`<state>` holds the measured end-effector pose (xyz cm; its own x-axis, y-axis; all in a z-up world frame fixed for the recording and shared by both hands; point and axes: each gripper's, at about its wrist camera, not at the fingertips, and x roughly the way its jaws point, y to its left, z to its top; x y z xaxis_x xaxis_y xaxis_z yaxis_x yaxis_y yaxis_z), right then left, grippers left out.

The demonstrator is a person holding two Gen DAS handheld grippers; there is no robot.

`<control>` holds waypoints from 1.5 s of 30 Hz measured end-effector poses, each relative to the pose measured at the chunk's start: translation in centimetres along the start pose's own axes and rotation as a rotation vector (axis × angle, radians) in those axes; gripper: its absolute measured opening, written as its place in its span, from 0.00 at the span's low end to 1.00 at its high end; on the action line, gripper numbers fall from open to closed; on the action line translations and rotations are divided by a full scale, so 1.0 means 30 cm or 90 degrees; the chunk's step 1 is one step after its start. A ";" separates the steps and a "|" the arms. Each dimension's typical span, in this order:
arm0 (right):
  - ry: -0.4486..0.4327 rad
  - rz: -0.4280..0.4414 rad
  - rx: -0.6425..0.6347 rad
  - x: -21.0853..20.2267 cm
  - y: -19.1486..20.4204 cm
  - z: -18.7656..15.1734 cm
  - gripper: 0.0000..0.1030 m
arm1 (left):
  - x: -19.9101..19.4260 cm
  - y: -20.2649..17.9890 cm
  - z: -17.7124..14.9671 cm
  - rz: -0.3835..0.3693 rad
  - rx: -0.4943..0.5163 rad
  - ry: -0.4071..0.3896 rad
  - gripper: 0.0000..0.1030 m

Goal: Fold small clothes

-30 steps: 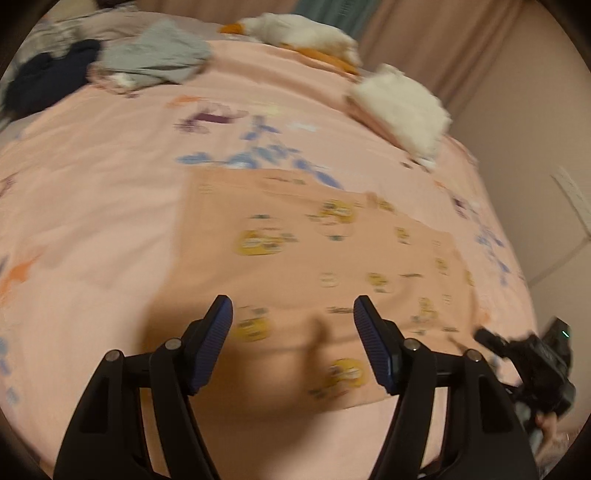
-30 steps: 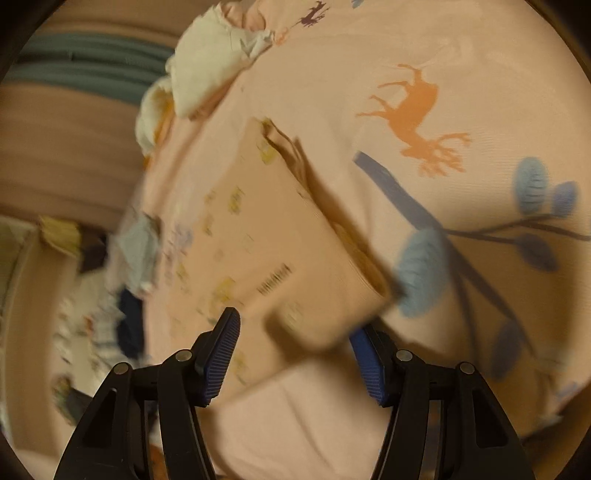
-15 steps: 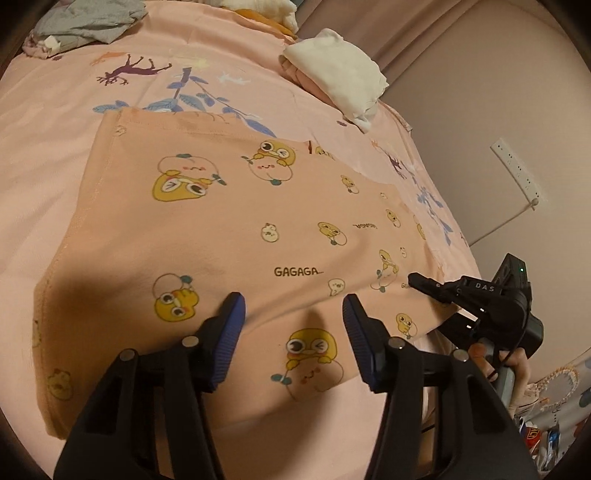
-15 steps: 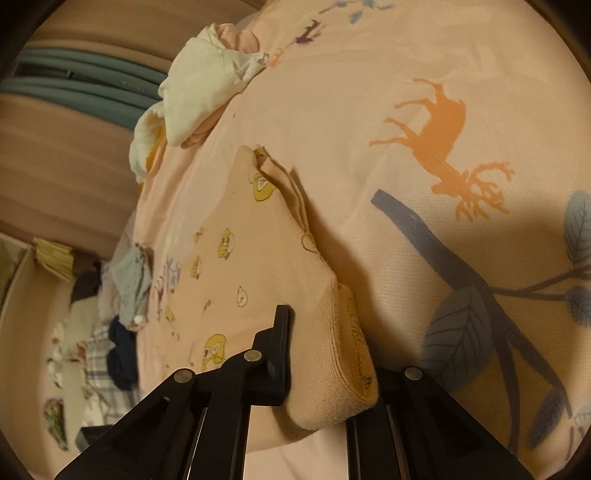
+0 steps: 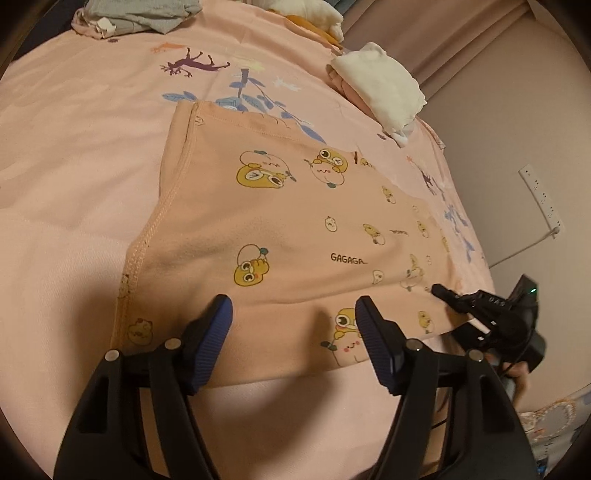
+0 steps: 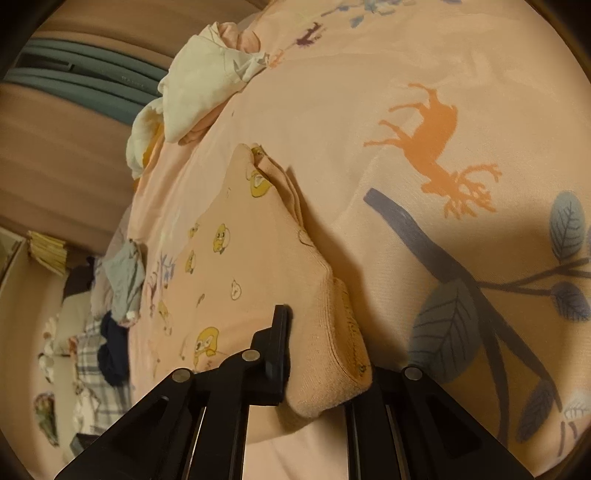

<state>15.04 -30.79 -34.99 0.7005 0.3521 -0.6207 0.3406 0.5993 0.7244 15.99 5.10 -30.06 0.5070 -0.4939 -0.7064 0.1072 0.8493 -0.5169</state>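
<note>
**Right gripper has the corner; left closes in on the near hem**

A bed under a pink sheet point(image 5: 74, 184) printed with deer and blue leaves fills both views, with curtains and a wall socket strip point(image 5: 541, 195) behind it. The task's thing, a peach garment point(image 5: 295, 229) with yellow cartoon chicks and the word GAGAGA, lies spread flat in the middle of the left wrist view, its near hem at about 6 o'clock.

What has changed over the last second is the right side. A second ago the right gripper point(image 6: 321, 373) stood with its jaws apart around the folded corner; now they are clamped on the thick, doubled edge of the garment, which bulges out between them at 6 o'clock in the right wrist view. From the left wrist view the same gripper shows at 4 o'clock, at the garment's right corner.

The left gripper point(image 5: 293, 325) has dropped much closer to the cloth than it was a second ago. Its blue pads point(image 5: 214, 339) are spread wide, hovering just over the near hem and holding nothing.

One corner looks secured, so the fold likely waits on the left gripper pinching its own side of the hem. A cream bundle point(image 5: 384, 88) at 1 o'clock and grey clothes point(image 5: 147, 16) at 11 o'clock sit well apart.
</note>
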 end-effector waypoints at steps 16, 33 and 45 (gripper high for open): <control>0.059 0.130 -0.367 0.073 0.591 -0.227 0.07 | -0.152 0.182 -0.009 -0.052 -0.050 -0.048 0.67; 0.195 0.193 -0.431 0.213 0.663 -0.482 0.08 | -0.248 0.358 -0.002 0.042 -0.135 -0.115 0.74; 0.371 0.201 -0.537 0.243 0.634 -0.666 0.43 | -0.233 0.354 0.015 0.047 -0.137 -0.113 0.80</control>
<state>14.10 -2.47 -31.73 0.1979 0.7335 -0.6503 -0.5035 0.6453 0.5745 13.98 17.66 -30.41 0.6502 -0.3759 -0.6602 -0.1105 0.8130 -0.5717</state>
